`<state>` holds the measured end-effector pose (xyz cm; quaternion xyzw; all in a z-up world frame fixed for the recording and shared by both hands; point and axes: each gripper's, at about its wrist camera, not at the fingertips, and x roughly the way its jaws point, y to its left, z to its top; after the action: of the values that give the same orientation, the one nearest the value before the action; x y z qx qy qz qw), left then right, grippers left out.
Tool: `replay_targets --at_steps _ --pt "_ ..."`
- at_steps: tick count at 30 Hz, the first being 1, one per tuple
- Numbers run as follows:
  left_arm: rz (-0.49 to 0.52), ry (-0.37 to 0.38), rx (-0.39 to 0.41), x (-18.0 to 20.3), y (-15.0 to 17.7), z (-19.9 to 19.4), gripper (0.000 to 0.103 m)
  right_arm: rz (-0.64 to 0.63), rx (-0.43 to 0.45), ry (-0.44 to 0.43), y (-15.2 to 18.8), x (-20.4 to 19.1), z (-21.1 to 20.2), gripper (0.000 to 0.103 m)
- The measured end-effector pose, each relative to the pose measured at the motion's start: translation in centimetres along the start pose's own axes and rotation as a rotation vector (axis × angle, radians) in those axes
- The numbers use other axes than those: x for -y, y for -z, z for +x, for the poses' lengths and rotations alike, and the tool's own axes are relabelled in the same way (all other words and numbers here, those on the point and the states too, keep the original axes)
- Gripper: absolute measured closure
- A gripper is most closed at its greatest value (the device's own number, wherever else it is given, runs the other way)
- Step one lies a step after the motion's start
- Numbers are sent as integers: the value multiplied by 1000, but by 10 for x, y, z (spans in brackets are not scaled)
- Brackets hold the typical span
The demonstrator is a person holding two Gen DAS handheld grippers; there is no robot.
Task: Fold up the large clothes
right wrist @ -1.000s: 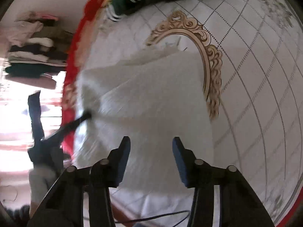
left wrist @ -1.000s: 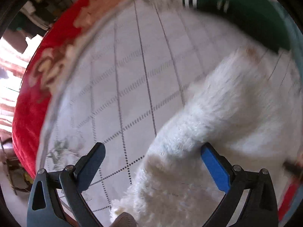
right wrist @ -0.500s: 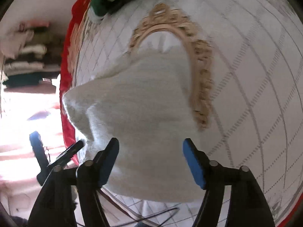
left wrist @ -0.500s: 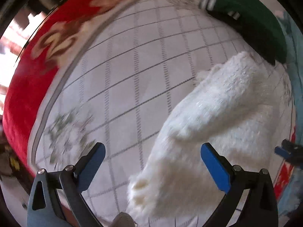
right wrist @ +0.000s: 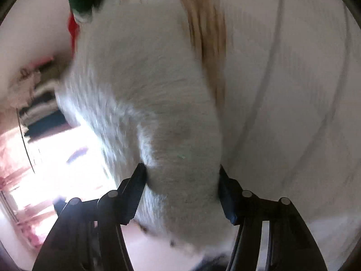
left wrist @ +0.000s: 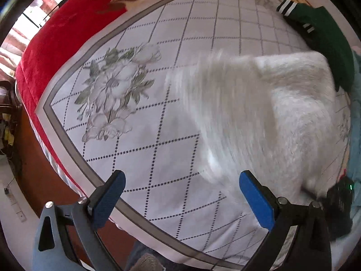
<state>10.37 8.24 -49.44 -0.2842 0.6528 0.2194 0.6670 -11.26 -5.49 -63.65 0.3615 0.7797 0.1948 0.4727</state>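
A fluffy white garment (left wrist: 270,117) lies on the quilted white bedspread (left wrist: 158,45), motion-blurred on its left side. My left gripper (left wrist: 180,194) is open and empty, above the bedspread just left of the garment's near edge. In the right wrist view the same white garment (right wrist: 158,90) fills the middle, and a thick fold of it sits between the fingers of my right gripper (right wrist: 181,185), whose jaws stand wide apart on either side of the cloth. The right gripper also shows as a dark shape in the left wrist view (left wrist: 338,203).
A green garment with white stripes (left wrist: 325,36) lies at the far right of the bed. A red floral border (left wrist: 67,36) edges the bed, with floor below at left. Stacked folded clothes (right wrist: 42,110) stand at the left in the right wrist view. Teal cloth (left wrist: 356,113) lies at the right edge.
My left gripper let go of the white garment and drew back left over the bedspread. My right gripper opened wider and moved in around a fold of the garment.
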Motion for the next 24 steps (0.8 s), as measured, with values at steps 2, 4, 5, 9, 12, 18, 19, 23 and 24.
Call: replay_targets --at_steps 2,4,5,9,12,18,19,23,24 --pt "-8 -11 -1 -5 0 3 0 -44 -39 58 17 -12 -2 41" --pt "-18 -27 9 -11 0 3 0 -100 36 129 20 -26 -23 41" --pt "-24 -30 11 -13 1 4 0 -131 104 176 17 -36 -43 41" --pt "-44 -6 13 -7 -1 9 0 -262 254 188 -9 -79 -89 41" --pt "-45 9 43 5 -8 7 0 -408 227 247 -41 -120 -76 59" --pt "-27 -2 68 14 -22 10 0 -428 96 533 -106 -138 7 99" --pt "-23 -1 69 14 -23 10 0 -413 113 552 -114 -137 14 100" --pt "-3 -10 71 10 -22 5 0 -416 106 643 -130 -153 30 102" --pt "-4 -12 67 9 -23 5 0 -408 105 629 -129 -156 26 102"
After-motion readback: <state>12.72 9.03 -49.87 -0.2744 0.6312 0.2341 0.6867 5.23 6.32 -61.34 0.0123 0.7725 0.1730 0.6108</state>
